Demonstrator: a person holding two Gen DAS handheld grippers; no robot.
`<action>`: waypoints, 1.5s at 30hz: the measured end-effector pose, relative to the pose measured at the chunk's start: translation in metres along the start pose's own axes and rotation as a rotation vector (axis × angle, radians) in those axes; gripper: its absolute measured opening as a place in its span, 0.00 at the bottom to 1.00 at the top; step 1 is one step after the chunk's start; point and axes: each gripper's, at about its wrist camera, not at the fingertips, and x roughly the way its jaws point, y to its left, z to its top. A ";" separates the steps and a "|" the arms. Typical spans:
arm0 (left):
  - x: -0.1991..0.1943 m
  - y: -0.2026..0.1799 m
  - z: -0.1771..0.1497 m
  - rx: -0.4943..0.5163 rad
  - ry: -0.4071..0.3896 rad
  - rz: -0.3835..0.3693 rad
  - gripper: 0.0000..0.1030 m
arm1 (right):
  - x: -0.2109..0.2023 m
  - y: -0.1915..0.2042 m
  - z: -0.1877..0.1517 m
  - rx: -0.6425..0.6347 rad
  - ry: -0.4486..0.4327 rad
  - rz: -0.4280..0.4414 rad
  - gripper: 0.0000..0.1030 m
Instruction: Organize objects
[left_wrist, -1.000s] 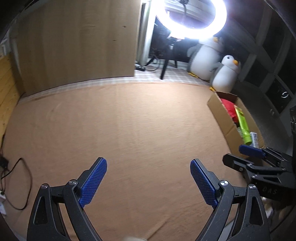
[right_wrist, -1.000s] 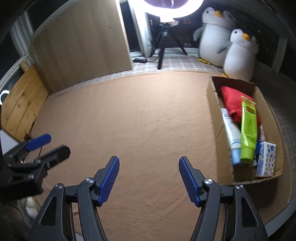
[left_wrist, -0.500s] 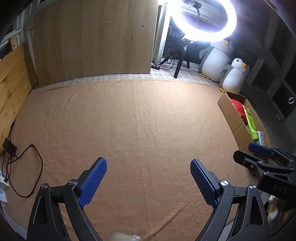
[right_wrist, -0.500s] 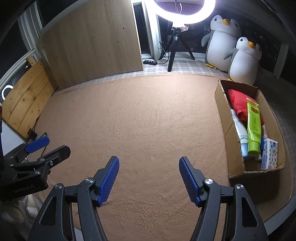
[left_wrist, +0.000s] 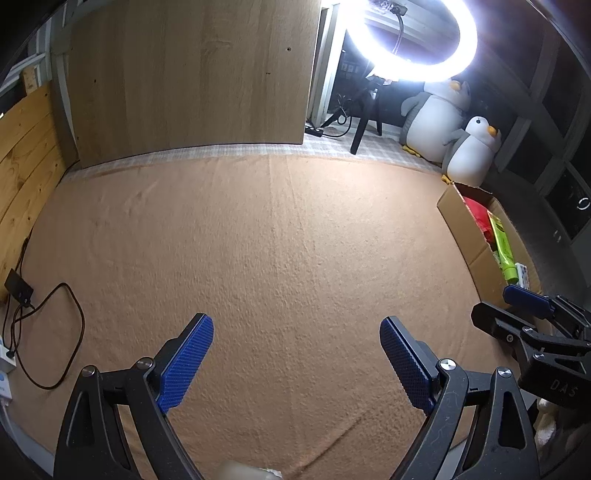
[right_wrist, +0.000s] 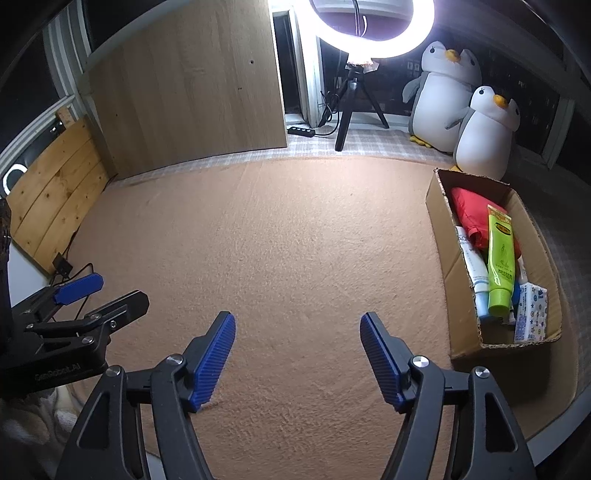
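Note:
A cardboard box (right_wrist: 437, 201) stands at the right edge of the tan carpet (right_wrist: 288, 240). In it lie a red item (right_wrist: 471, 212), a green tube (right_wrist: 500, 254), a white tube (right_wrist: 474, 266) and a patterned tissue pack (right_wrist: 530, 312). My right gripper (right_wrist: 298, 318) hovers over bare carpet left of the box; its jaws are opening, with nothing between them. My left gripper (left_wrist: 295, 323) is open and empty over the carpet further left. In the left wrist view the box (left_wrist: 461, 221) is at the far right, behind the right gripper (left_wrist: 498, 306).
At the back stand a ring light on a tripod (right_wrist: 351, 107), two penguin plushes (right_wrist: 484, 140) and a leaning wooden board (right_wrist: 192, 88). A black cable (left_wrist: 70, 332) and a wooden panel (left_wrist: 22, 162) lie to the left. A pale object (left_wrist: 243, 472) peeks in at the bottom edge.
Both grippers have drawn back slightly from the box, so more of the room shows. The right jaws stand a little wider. Nothing was picked up or let go.

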 end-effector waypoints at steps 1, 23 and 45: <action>0.001 0.000 0.000 0.000 0.001 0.000 0.91 | 0.000 0.000 0.000 0.000 0.001 0.000 0.65; 0.007 0.001 0.000 -0.002 0.014 0.010 0.91 | 0.005 -0.001 -0.001 0.004 0.009 -0.004 0.66; 0.011 0.002 0.001 -0.005 0.019 0.019 0.91 | 0.011 -0.004 0.002 0.009 0.026 -0.006 0.67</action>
